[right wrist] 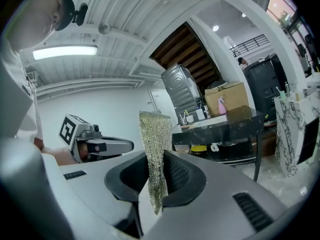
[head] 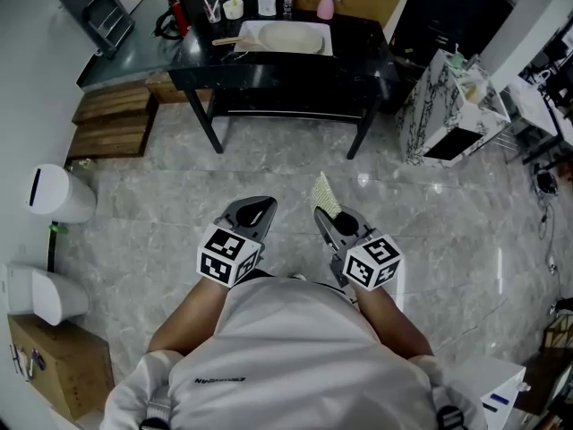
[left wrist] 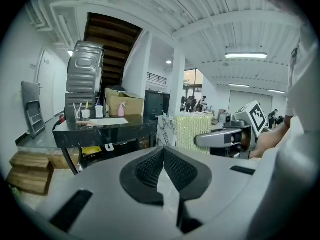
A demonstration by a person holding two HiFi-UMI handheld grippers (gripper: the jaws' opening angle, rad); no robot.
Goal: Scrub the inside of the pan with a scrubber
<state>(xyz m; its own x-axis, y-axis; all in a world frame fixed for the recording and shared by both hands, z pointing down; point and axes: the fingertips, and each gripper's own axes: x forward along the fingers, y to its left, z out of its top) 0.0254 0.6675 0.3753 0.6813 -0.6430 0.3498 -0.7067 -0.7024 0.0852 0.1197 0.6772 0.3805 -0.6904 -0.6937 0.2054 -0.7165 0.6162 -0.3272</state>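
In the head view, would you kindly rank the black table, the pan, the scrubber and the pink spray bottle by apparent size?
1. black table
2. pan
3. scrubber and pink spray bottle: look alike; the scrubber is nearer the camera, so unranked.

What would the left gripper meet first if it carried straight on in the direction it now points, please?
The left gripper would probably reach the black table first, near its right end; only floor lies between. Depth is unclear: the marble-patterned cabinet is possible.
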